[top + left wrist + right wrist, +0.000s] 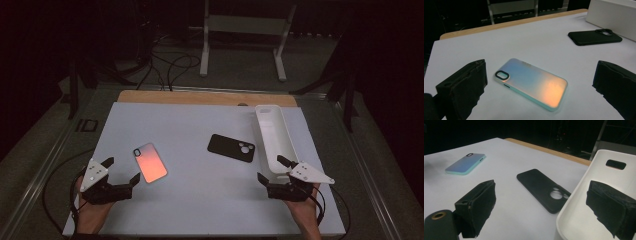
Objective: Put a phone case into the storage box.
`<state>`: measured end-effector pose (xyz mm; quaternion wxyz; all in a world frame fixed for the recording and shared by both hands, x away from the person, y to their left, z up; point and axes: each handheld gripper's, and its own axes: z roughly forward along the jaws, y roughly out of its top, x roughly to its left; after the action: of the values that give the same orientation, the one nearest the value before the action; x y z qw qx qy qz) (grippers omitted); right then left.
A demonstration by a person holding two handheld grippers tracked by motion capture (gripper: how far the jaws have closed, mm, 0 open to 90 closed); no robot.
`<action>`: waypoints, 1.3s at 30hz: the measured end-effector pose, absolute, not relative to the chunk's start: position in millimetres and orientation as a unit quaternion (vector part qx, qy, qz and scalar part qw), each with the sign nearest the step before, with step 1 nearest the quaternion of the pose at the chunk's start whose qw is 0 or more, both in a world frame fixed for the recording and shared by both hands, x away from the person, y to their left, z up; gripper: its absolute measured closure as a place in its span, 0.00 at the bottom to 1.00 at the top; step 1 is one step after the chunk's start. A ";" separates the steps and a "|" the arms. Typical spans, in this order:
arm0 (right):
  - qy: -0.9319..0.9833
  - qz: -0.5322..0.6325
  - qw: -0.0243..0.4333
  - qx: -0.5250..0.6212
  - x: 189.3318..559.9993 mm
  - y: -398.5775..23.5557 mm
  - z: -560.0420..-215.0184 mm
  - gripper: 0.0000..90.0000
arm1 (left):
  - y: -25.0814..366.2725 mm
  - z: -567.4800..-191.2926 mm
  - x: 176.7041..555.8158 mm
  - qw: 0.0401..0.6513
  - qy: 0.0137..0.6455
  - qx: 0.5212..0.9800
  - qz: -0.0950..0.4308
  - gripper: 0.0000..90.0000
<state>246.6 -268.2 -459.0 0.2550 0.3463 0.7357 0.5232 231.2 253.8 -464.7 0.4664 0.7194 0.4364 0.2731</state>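
Nearest the person, the left claw (121, 170) and the right claw (273, 168) are both held with jaws spread wide and nothing between them, so no grasp has been made yet. Just beyond the left claw the iridescent phone case (150, 162) lies flat on the counter (200, 200). Farther off, the black phone case (231, 147) lies beside the white tray (272, 137), which appears empty, so any packing is probably still to be done.

both forearms reach in low, left hand-held gripper (122, 170) and right hand-held gripper (271, 168) each gaping wide, gripping nothing.
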 end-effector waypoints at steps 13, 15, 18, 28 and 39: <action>0.734 0.521 0.260 0.349 247.0 -267.9 -459.1 0.10 | 252.0 -464.1 231.1 0.466 0.436 0.720 0.271 0.00; 0.735 0.520 0.260 0.349 247.4 -268.1 -459.5 0.10 | 251.2 -464.0 231.2 0.465 0.436 0.721 0.271 0.00; 0.734 0.519 0.262 0.352 248.1 -270.1 -459.7 0.10 | 248.9 -463.4 231.9 0.464 0.435 0.723 0.268 0.00; 0.738 0.515 0.262 0.348 250.9 -267.7 -458.4 0.10 | 237.1 -460.5 240.4 0.454 0.432 0.739 0.249 0.00; 0.742 0.512 0.261 0.345 257.4 -265.2 -458.0 0.10 | 218.6 -457.6 255.0 0.429 0.425 0.758 0.247 0.05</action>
<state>257.4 -265.2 -458.0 0.2606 0.3449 0.7419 0.5125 255.0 218.6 -457.6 0.4294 0.7578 0.4249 0.2466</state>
